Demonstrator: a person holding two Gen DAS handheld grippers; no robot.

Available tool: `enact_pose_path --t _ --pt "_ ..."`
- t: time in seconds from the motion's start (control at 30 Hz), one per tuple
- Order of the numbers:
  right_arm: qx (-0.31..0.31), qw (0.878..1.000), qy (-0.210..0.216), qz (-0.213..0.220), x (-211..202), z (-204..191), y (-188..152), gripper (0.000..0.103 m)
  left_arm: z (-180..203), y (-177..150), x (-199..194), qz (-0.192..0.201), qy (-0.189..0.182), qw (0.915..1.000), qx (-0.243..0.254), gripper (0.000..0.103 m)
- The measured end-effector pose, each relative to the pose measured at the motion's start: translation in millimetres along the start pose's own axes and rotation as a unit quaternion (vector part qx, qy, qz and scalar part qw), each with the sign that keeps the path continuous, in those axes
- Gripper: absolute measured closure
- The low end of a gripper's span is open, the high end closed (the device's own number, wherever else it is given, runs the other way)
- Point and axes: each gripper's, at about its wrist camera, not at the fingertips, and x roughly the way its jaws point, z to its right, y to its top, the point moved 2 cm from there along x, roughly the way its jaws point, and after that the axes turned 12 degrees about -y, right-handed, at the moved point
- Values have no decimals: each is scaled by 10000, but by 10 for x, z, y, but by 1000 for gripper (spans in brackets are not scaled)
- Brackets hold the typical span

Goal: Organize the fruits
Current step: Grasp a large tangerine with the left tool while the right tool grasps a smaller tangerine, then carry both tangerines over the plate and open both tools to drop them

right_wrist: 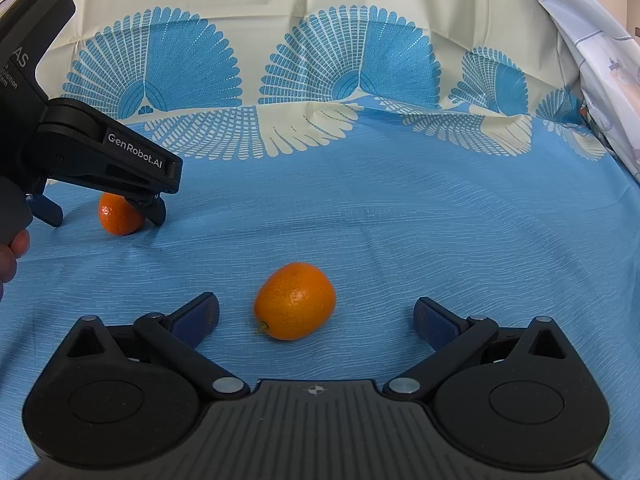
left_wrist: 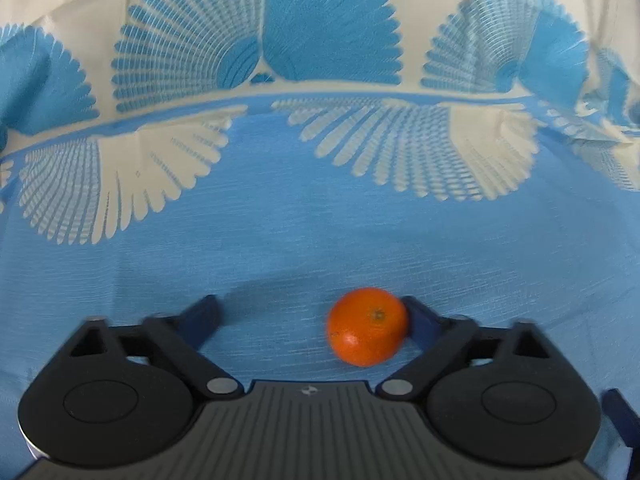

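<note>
A round orange tangerine (left_wrist: 367,326) lies on the blue cloth (left_wrist: 320,220) between the fingers of my left gripper (left_wrist: 310,308). It rests against the right finger (left_wrist: 418,318), while the left finger stands well apart from it, so the jaws are open. From the right wrist view the same tangerine (right_wrist: 120,216) shows under the left gripper (right_wrist: 104,216) at the far left. A second, more oval orange fruit (right_wrist: 294,306) lies between the open fingers of my right gripper (right_wrist: 316,306), touching neither pad.
The blue cloth with cream fan patterns (right_wrist: 360,208) rises into a cream backdrop with blue fans (right_wrist: 352,64) behind. A pale printed fabric (right_wrist: 592,40) hangs at the far right. A person's hand (right_wrist: 12,252) holds the left gripper at the left edge.
</note>
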Motion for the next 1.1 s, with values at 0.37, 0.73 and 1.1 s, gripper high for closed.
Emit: enact_pose_path --t 0.37,0.73,1.1 --pt "286 9992 -7 293 -81 46 60 63 36 -232 -470 295 -274 9991 166 62" --pt "296 9960 -557 636 -491 194 73 63 -84 -901 -1944 613 -545 9962 -282 62" --pt "-271 9950 533 805 -2396 217 -52 63 -358 -1602 -3560 1052 -643 9910 -515 62"
